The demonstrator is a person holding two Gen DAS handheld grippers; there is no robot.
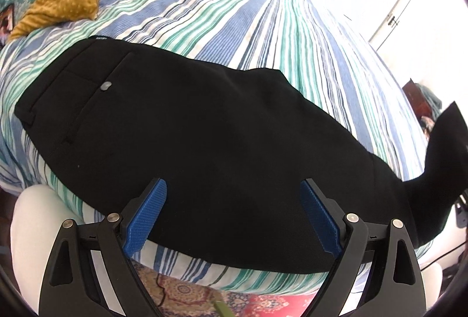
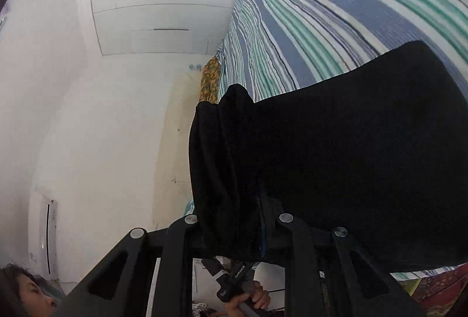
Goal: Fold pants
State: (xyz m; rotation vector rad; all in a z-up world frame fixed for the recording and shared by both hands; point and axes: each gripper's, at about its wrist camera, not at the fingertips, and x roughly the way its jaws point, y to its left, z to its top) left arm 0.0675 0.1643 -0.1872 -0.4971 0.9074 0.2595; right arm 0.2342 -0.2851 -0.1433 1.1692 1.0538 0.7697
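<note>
step: fold leg end over | right gripper [image 2: 234, 229] clamped on black pants [image 1: 204, 127] hem, lower centre | left gripper [image 1: 234, 211] released over the pants | tip: carry hem to waistband [image 1: 55, 77], upper left, keep edges aligned

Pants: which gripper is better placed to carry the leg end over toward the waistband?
Right. The right gripper is shut on the bunched leg end of the pants, already lifted. The left gripper is open, holding nothing, above the near edge.

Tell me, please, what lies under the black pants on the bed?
The striped bedspread shows all around the black pants, so they lie on it; anything else beneath them is covered.
</note>
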